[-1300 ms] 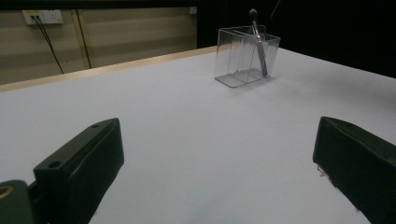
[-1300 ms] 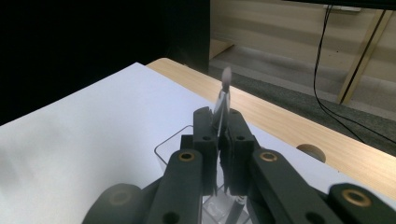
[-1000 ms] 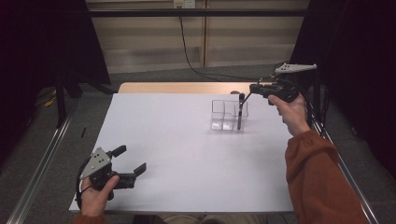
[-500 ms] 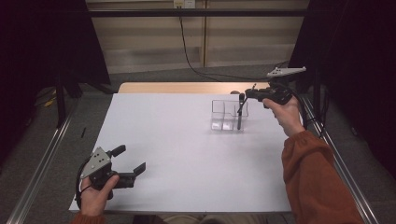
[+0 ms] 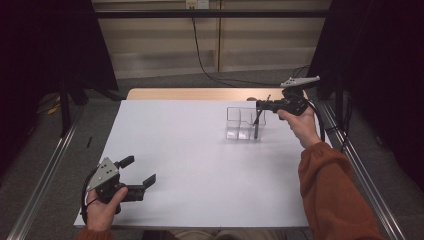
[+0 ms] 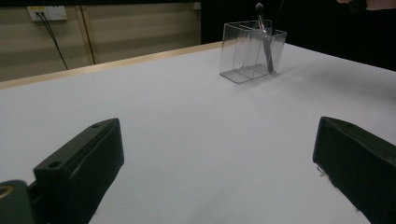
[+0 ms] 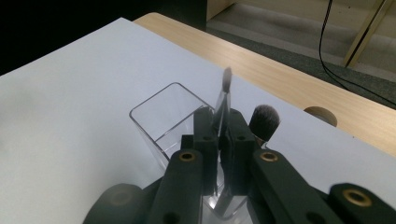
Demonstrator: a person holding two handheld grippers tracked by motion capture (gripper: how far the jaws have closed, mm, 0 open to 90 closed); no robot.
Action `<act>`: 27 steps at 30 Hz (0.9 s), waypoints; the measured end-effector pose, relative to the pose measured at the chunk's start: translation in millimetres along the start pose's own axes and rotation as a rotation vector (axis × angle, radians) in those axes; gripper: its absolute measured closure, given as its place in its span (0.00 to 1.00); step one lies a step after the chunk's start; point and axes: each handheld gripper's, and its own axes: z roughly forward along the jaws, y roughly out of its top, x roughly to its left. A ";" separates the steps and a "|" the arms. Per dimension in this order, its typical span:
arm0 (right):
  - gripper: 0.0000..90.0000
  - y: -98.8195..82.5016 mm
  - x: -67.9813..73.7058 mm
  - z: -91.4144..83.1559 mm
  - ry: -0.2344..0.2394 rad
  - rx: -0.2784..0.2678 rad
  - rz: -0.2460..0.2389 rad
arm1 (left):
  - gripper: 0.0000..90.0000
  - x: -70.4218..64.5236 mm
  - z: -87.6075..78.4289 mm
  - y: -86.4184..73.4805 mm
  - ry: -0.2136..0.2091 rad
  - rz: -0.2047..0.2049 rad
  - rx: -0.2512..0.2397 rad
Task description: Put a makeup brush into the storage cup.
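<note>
High view: right gripper (image 5: 261,105) is over the far-right end of the clear organizer (image 5: 245,123), jaws clamped on a thin makeup brush (image 5: 256,127) whose lower end is down inside the right-hand compartment. Organizer sits on the white table cover (image 5: 200,165), far right. Left gripper (image 5: 137,172) is parked at the near-left corner, jaws apart, nothing in them, well apart from the organizer.

Left gripper view: both black jaws spread wide over bare cover. Organizer (image 6: 252,50) is far off, with the brush (image 6: 264,39) standing tilted in its right cell, bristle tip poking above the rim.

Right gripper view: jaws pinched flat on the brush (image 7: 224,100) at mid-handle, tip blurred above the pads. A second, fluffy brush (image 7: 264,122) stands just beside, to the right; it looks to be in the same cell, but the jaws block the view there.

Handling call: the brush is light, stiff and narrow, with a smooth handle that is likely slippery, so it can pivot in a two-pad pinch. Grip mid-handle or on the ferrule, never the bristles, which are soft and will deform. The organizer is thin, rigid clear plastic and probably light enough to skid or tip if the brush drags on a wall.
</note>
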 end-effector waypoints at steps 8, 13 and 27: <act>0.95 -5.2 0.7 6.2 0.002 0.013 0.001 | 0.03 0.5 0.5 -0.4 -0.007 -0.003 0.010; 0.95 -10.9 -1.3 12.5 0.001 0.027 0.007 | 0.03 0.3 0.5 -0.5 -0.008 0.001 0.010; 0.95 -20.0 -2.4 14.9 -0.002 0.008 0.017 | 0.03 0.9 0.5 -0.8 -0.006 0.003 0.013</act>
